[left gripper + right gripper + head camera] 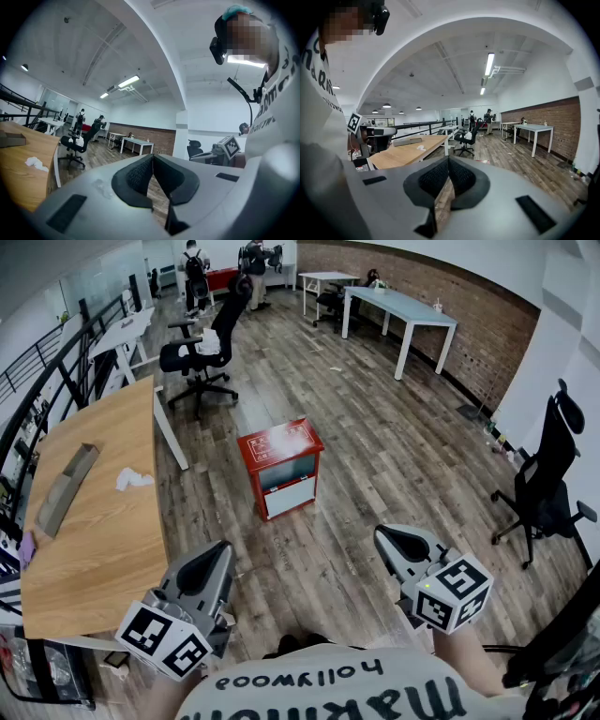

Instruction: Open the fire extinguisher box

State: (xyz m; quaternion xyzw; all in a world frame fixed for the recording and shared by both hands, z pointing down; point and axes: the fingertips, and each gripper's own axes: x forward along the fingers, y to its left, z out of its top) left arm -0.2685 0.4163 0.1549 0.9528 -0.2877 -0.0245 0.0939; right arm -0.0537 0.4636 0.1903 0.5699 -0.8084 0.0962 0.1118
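At the person's chest, the left tongs point(223, 553) and right tongs point(384, 538) are both pressed shut on nothing, well short of the closed red box point(281, 468) standing on the floor point(375, 442) near a wooden counter point(103, 521).

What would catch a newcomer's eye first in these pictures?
The red fire extinguisher box stands alone on the wooden floor in the middle of the head view. Nearer the camera, the left claw and the right claw are both shut and empty, well short of the box. A long wooden desk fills the left side.
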